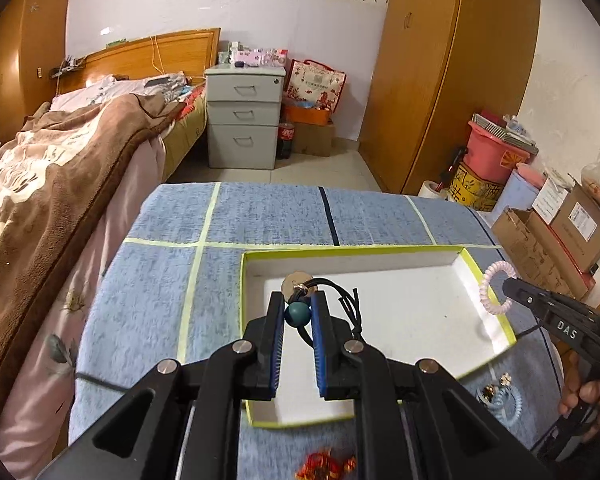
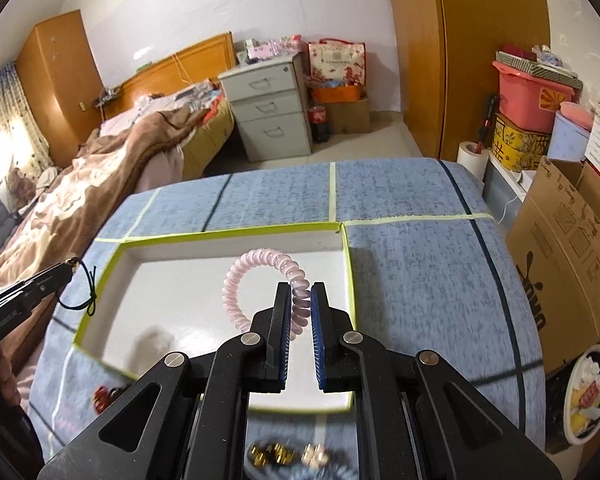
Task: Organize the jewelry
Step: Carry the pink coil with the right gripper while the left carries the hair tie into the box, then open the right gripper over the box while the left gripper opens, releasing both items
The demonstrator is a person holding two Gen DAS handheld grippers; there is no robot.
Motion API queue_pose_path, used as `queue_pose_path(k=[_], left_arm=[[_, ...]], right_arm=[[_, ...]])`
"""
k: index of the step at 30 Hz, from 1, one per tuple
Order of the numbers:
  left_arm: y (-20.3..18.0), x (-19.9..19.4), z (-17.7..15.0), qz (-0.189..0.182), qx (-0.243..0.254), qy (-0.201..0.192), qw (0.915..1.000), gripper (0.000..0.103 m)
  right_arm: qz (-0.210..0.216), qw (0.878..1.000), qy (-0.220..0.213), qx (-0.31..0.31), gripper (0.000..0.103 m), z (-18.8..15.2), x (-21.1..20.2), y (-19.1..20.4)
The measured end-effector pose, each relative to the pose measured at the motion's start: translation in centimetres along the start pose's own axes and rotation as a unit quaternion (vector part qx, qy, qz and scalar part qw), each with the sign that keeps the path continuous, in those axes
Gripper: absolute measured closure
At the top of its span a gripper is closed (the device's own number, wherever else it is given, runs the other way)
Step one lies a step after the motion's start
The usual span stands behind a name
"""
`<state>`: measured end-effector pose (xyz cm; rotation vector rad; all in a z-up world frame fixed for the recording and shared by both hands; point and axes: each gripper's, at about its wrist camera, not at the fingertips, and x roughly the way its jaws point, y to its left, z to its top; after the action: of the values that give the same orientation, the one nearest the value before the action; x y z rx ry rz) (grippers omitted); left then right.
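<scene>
A tray (image 1: 496,312) lies on the table (image 1: 160,280), with the bed (image 1: 60,152) to the table's left and a drawer cabinet (image 1: 244,120) behind it. The left tool (image 1: 298,312) holds a corded pendant (image 1: 298,314) above the tray's left part; the right tool (image 2: 300,304) holds a coil band (image 2: 256,280) above its right part. More jewelry (image 1: 496,396) lies on the table just before the tray.

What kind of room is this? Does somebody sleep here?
Most likely a bedroom at home. There is a bed with a rumpled brown blanket, a grey bedside drawer unit next to it, and a tall wooden wardrobe against the wall.
</scene>
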<state>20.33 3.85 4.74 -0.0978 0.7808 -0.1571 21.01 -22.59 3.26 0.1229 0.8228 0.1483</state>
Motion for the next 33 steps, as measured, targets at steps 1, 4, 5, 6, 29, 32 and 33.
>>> queue_pose_path(k=[1, 4, 5, 6, 29, 32, 33], left_arm=[[-0.1, 0.5, 0.1, 0.001, 0.001, 0.005, 1.0, 0.089], [-0.2, 1.8, 0.2, -0.001, 0.002, 0.017, 0.9999, 0.089], [-0.2, 2.3, 0.2, -0.002, 0.0, 0.022, 0.9998, 0.089], [-0.2, 2.8, 0.2, -0.003, -0.003, 0.026, 0.9997, 0.089], [0.0, 7.6, -0.4, 0.007, -0.012, 0.081, 0.9966, 0.088], [0.0, 7.6, -0.4, 0.007, -0.012, 0.083, 0.9965, 0.085], [-0.1, 7.6, -0.4, 0.007, -0.01, 0.081, 0.9966, 0.081]], right_arm=[[0.0, 1.0, 0.003, -0.001, 0.093, 0.2, 0.4, -0.1], [-0.006, 1.0, 0.016, -0.003, 0.093, 0.6, 1.7, -0.3], [-0.007, 1.0, 0.02, -0.003, 0.093, 0.6, 2.0, -0.3], [-0.006, 1.0, 0.024, -0.003, 0.093, 0.7, 2.4, -0.4], [-0.021, 0.997, 0.066, -0.027, 0.093, 1.3, 6.4, 0.0], [-0.021, 0.997, 0.066, -0.03, 0.093, 1.2, 6.5, 0.1], [-0.022, 0.997, 0.065, -0.03, 0.093, 1.2, 6.5, 0.2]])
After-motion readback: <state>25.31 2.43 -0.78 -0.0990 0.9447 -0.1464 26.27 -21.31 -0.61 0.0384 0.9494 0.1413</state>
